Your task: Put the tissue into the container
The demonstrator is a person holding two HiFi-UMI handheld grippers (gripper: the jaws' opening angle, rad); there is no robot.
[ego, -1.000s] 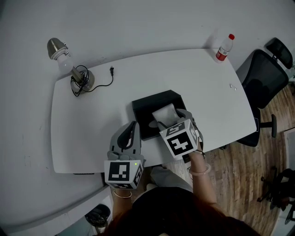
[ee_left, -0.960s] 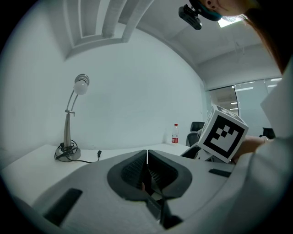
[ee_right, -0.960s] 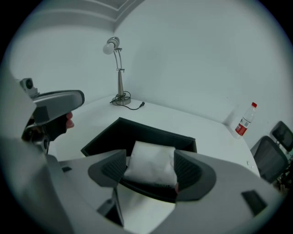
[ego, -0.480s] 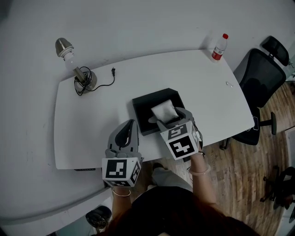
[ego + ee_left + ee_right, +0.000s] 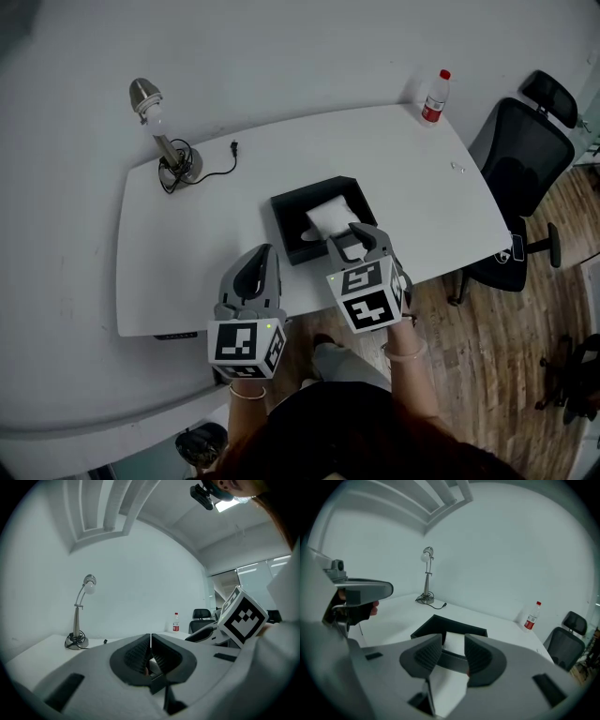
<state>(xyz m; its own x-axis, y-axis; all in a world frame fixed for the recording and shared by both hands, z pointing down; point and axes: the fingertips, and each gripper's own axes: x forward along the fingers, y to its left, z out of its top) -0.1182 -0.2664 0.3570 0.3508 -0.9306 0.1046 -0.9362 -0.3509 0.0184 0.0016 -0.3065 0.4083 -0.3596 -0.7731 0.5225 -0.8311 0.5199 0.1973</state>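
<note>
On a white, round-cornered table point(image 5: 187, 281) in the head view, a black rectangular container point(image 5: 292, 214) sits near the person's edge. White wall runs behind the container, and wood floor and a black office chair point(image 5: 511, 178) lie to its right. A desk lamp point(image 5: 169, 150) with a loose cord stands well to the container's left, and a red-capped bottle point(image 5: 432, 97) stands far to its right rear. The tissue point(image 5: 328, 214) lies flat inside the container, in its right half. The right gripper point(image 5: 356, 237) hovers just at the container's near wall, and the left gripper point(image 5: 262, 258) hangs near its left front corner, apart from it.

Seen from the left gripper view, the left gripper point(image 5: 150, 641) has its 2 jaws pressed together with nothing between them. The lamp point(image 5: 79, 616), bottle point(image 5: 176, 622) and chair point(image 5: 201, 615) stand beyond against the pale wall.

Seen from the right gripper view, the right gripper point(image 5: 453, 651) is closing, its 2 jaws apart with nothing between them. Past the gap the tissue point(image 5: 454, 641) rests in the container point(image 5: 425, 626), its long axis running from near wall toward far wall, in line with the jaws.
</note>
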